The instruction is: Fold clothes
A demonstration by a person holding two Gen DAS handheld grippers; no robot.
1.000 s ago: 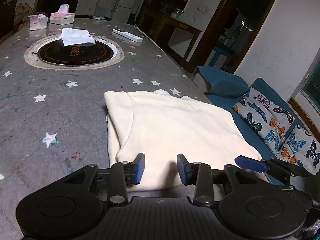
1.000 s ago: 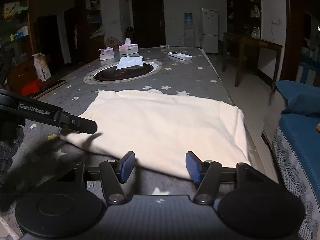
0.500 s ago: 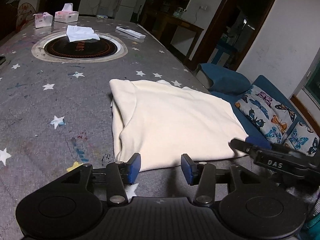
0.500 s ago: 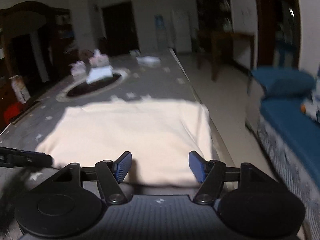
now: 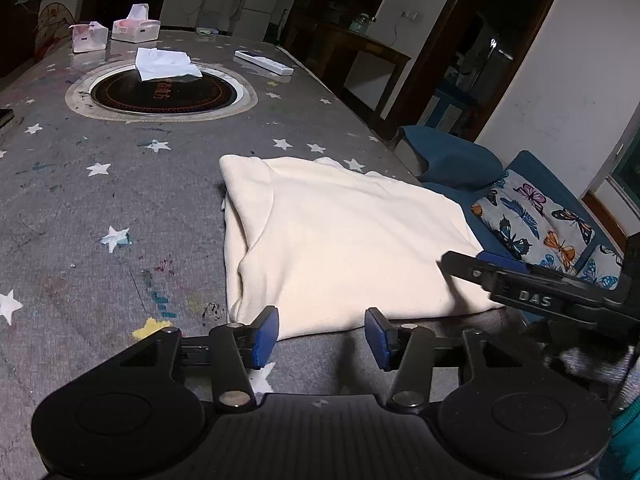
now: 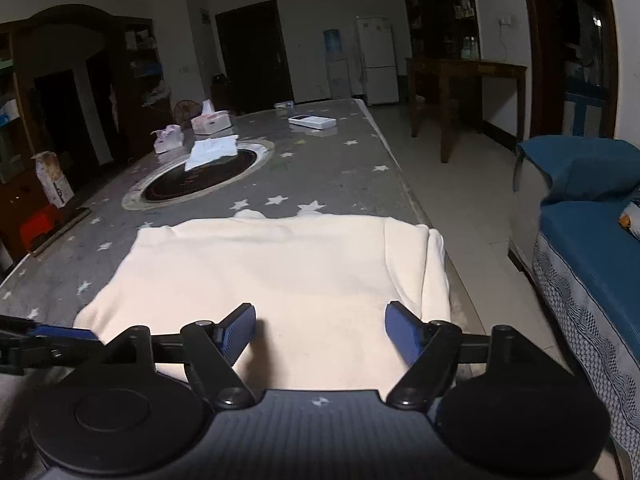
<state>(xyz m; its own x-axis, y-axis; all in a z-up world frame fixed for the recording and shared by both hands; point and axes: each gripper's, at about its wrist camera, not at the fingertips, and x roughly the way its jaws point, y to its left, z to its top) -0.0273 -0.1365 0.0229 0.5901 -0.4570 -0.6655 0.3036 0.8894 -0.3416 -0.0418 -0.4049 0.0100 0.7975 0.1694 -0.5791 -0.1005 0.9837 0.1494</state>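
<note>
Your left hand-held gripper and right hand-held gripper, jaws just widened and empty, hover at the near edge of the folded cream garment on the star-patterned surface.

Grey surface printed with white stars, paint-stained. Landmark: round black inset plate with pale ring, set into the surface. A white folded cloth lies on the plate's far edge. Beyond the plate, 2 tissue boxes stand side by side. Right of the plate, a white remote lies flat. Well right of the plate, off the surface, a blue sofa with butterfly-print cushions. Far behind the plate: white refrigerator, water dispenser.
</note>
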